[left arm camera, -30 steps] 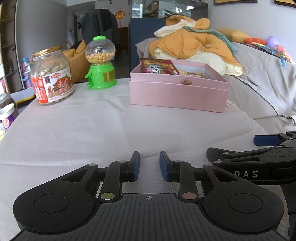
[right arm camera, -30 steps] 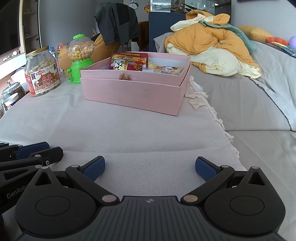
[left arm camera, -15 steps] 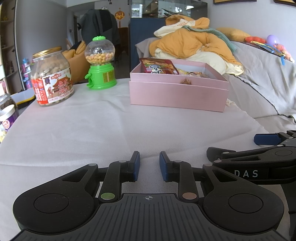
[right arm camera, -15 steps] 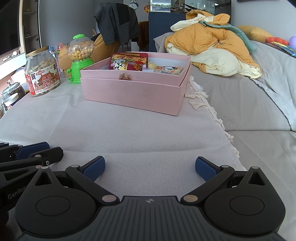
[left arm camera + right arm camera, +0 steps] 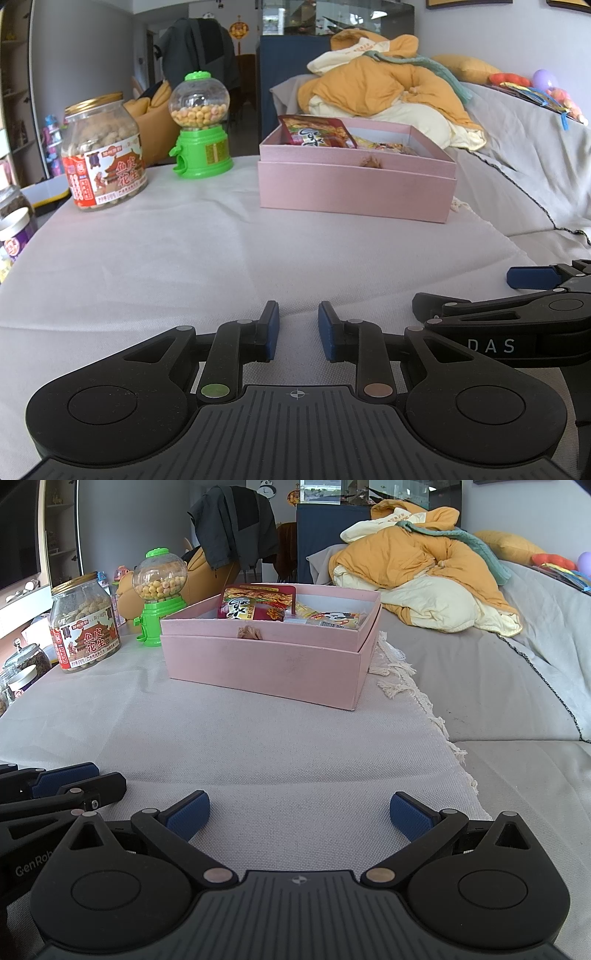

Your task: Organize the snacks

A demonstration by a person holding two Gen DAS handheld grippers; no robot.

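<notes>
The left gripper [image 5: 297, 325] hangs low over the near part of the white cloth [image 5: 184, 266], its blue pads drawn near each other with a narrow gap between them and nothing in that gap. The right gripper [image 5: 299, 812] sits just beside it on the right, its fingers spread wide and empty over the same cloth; its side shows at the right edge of the left wrist view. Far ahead on the cloth stands the pink box [image 5: 354, 188], lid off, with snack packets inside: a red packet [image 5: 256, 603] leans upright at the box's far left, and a yellow packet [image 5: 327, 616] lies to its right. A small brown tuft [image 5: 250, 632] pokes over the box's near wall. Left of the box stands a green candy dispenser [image 5: 200, 125] with a clear globe of round sweets, and further left a peanut jar [image 5: 102, 151] with a gold lid and red label. More jars [image 5: 22, 668] crowd the far left edge. Right of the cloth lies a grey sofa cover [image 5: 517, 686], with an orange quilt [image 5: 384, 88] heaped behind the box.
</notes>
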